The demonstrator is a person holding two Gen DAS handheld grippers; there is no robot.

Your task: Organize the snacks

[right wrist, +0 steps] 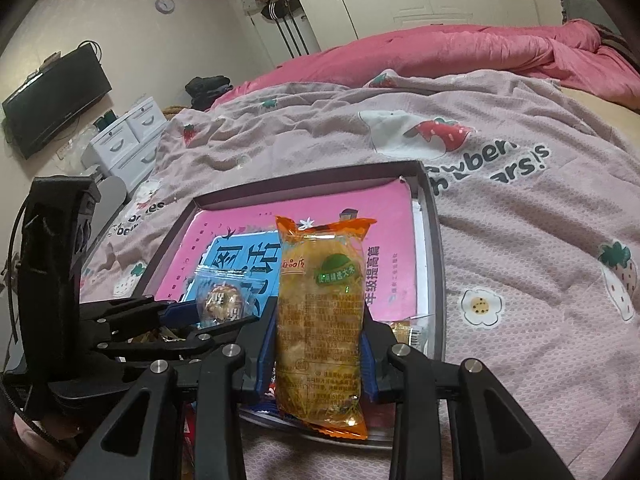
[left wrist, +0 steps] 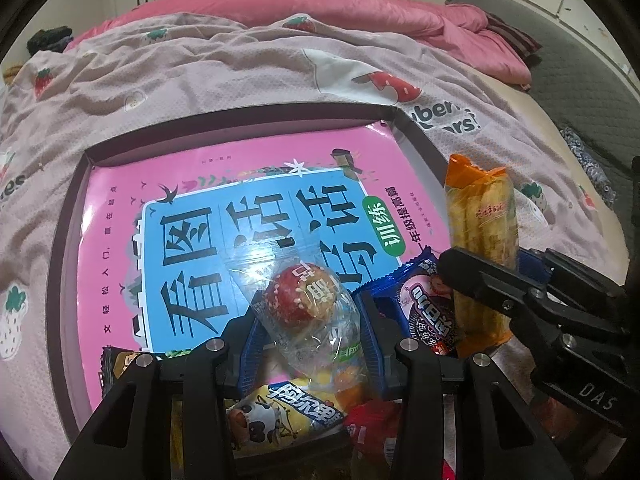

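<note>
Left gripper: its blue fingers are closed on a clear packet with a round red-and-beige snack inside; the packet is held above the near end of the tray.
Right gripper: its fingers clamp an orange packet of yellow rice crackers, which stands upright over the near right corner of the tray.
Tray: dark, shallow, lies on the bed; a pink book with a blue title panel covers its bottom.
Other snacks: a blue cookie packet, a yellow packet with a cow and a red packet lie at the near edge of the tray.
Bed: a blanket with strawberry print lies under the tray; a pink quilt lies behind.
</note>
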